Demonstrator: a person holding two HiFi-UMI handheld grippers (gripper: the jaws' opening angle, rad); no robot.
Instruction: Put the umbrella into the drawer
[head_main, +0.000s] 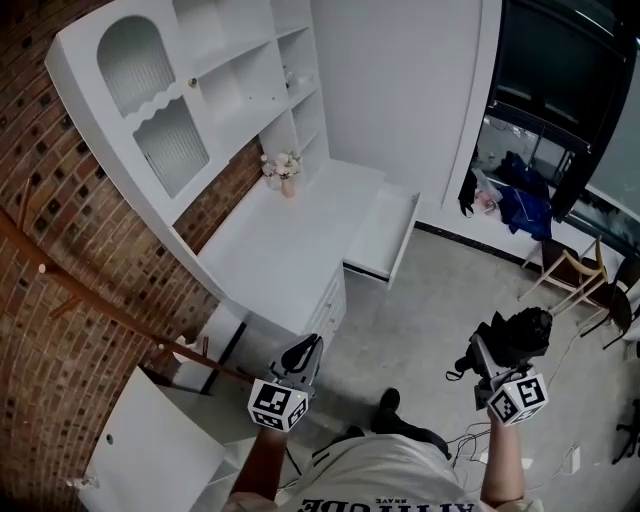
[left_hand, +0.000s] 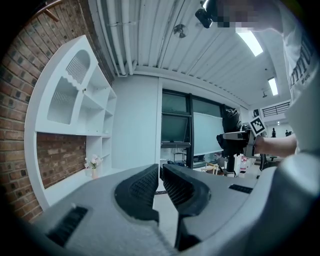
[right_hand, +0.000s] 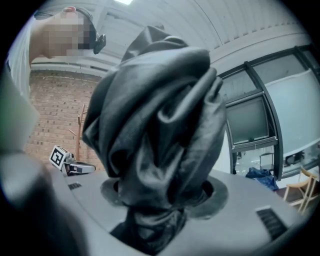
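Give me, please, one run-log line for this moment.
right claw: shut on folded black umbrella | left claw: shut, empty | drawer: pulled open, umbrella not yet inside

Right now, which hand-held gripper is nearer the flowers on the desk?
Left. The left hand-held gripper is in front of the flowers; the right hand-held gripper, holding the umbrella, is farther right.

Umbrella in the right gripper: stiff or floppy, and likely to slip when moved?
The umbrella looks soft outside: its folded fabric bunches and creases where the right gripper clamps it, so it probably squashes rather than resists. The smooth sheen suggests it could slip under a light grip.
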